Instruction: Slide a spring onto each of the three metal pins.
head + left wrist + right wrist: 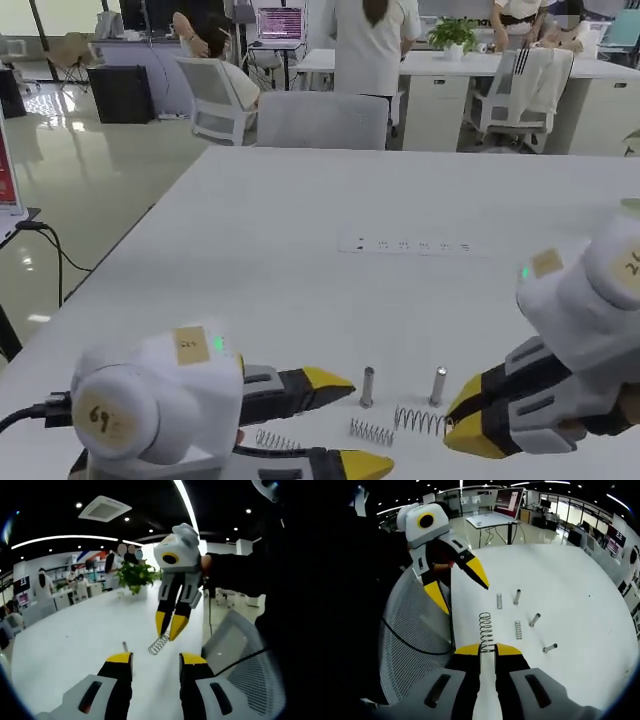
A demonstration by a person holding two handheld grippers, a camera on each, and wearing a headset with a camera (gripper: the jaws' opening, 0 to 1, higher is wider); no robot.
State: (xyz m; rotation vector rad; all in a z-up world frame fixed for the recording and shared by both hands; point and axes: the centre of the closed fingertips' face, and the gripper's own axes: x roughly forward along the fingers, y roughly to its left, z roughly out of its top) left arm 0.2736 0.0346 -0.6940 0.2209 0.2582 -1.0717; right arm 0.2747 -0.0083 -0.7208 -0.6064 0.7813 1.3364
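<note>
three metal pins [534, 619] stand upright on the bare white bench [300, 250], set apart from one another, which leaves room to lower a coil over any of them. the right hand-held gripper [487, 650] is clenched on one end of a spring [485, 625]. most of the coil juts free ahead of the jaws, likely so its open end stays clear for threading onto a pin. the left hand-held gripper [156, 658] is released, jaws spread with nothing between them, held low near the pins, perhaps ready to steady one. two loose springs [518, 629] lie flat on the bench among the pins. no pin carries a spring yet. every part sits straight on the bench, not in a tray or box.
</note>
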